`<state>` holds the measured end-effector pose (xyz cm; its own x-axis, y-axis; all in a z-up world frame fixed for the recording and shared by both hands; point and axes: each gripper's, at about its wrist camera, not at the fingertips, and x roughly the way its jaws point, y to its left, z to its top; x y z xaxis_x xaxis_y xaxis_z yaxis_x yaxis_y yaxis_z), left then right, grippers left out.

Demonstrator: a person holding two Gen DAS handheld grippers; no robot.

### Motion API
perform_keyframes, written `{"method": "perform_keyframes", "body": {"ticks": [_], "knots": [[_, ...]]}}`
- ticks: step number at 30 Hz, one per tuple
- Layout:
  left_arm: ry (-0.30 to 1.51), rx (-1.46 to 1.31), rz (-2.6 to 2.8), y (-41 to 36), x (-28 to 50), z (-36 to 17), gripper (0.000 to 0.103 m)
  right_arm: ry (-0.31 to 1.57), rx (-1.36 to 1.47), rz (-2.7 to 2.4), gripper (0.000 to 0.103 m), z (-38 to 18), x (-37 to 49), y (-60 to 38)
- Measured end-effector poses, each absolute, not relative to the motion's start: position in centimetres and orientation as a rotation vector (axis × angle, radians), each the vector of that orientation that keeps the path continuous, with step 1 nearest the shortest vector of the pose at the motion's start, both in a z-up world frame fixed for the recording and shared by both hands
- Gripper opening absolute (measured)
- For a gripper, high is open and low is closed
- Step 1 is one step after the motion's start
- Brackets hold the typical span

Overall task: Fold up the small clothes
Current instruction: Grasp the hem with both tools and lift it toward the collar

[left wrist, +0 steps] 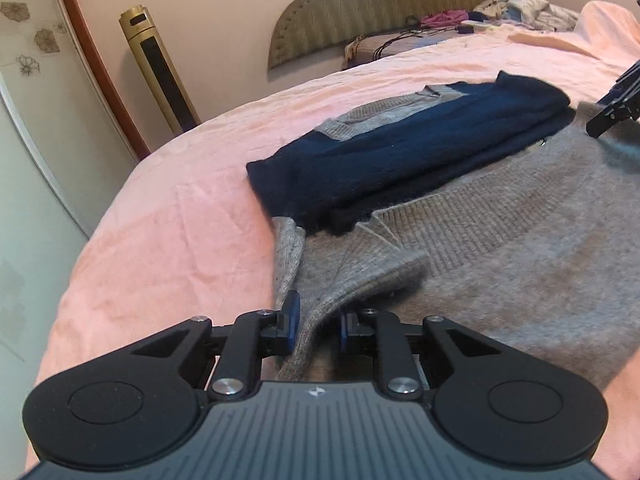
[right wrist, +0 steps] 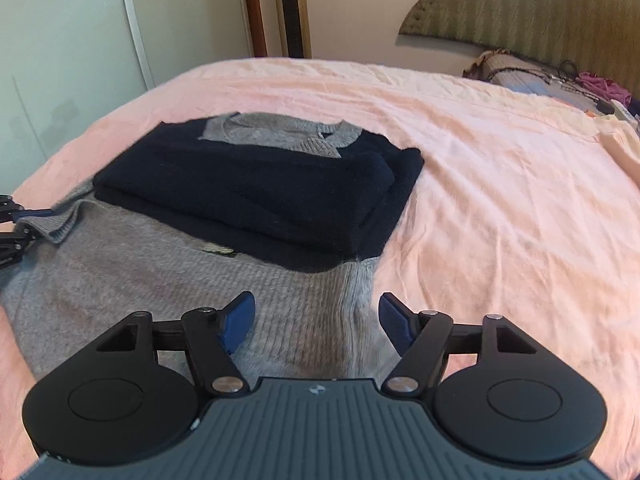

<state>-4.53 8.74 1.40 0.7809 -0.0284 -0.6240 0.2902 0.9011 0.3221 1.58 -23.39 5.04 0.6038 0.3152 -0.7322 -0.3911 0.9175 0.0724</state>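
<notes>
My left gripper (left wrist: 316,326) is clenched on a lifted fold of the sweater (left wrist: 500,248), a ridge of grey hem that runs up between the blue pads (left wrist: 291,318); the knit there is bunched and looks thinly caught. My right gripper (right wrist: 316,322) is released, its fingers spread wide above the opposite hem corner, hovering over the ribbed grey knit and gripping nothing. The sweater lies on the pink bed (right wrist: 500,184), nearer the foot edge than the headboard (left wrist: 384,4), with its navy upper part and sleeves already folded in on top of the grey body. My guess is that the next fold brings the hem up over that navy stack. The risk I see is unevenness: the left side is raised while the right is flat, so if I lift before the right closes, the hem would skew and drag the navy layers out of line. The right fingers also straddle the sweater's edge, so closing low could pinch the bed sheet along with the knit and pull it up. The fuzzy wool may slip from the left pads if I pull hard. Loose clothes (left wrist: 520,8) and cables (left wrist: 404,38) lie by the headboard, well apart; a gold tower (left wrist: 158,68) stands by the wall.
</notes>
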Motion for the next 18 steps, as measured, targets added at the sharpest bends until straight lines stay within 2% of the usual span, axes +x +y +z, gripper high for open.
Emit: {"method": "perform_keyframes", "body": {"ticks": [1, 3, 5, 12, 14, 18], "knots": [[0.658, 0.414, -0.182, 8.8, -4.5, 1.4, 0.019, 0.843, -0.103, 0.420, 0.044, 4.8, 1.9, -23.2], [0.669, 0.385, -0.186, 9.3, -4.2, 1.5, 0.022, 0.847, -0.128, 0.425, 0.040, 4.6, 2.2, -22.8], [0.667, 0.360, -0.188, 9.8, -4.1, 1.5, 0.025, 0.830, -0.131, 0.420, 0.024, 5.0, 2.1, -23.0], [0.606, 0.406, -0.168, 9.0, -4.2, 1.8, 0.027, 0.840, -0.084, 0.447, 0.018, 5.0, 1.9, -24.1], [0.594, 0.432, -0.173, 8.6, -4.0, 1.8, 0.032, 0.835, -0.055, 0.449, 0.017, 5.1, 1.8, -24.4], [0.641, 0.465, -0.205, 8.0, -2.7, 0.9, 0.034, 0.854, -0.015, 0.460, 0.017, 4.6, 2.4, -24.7]]}}
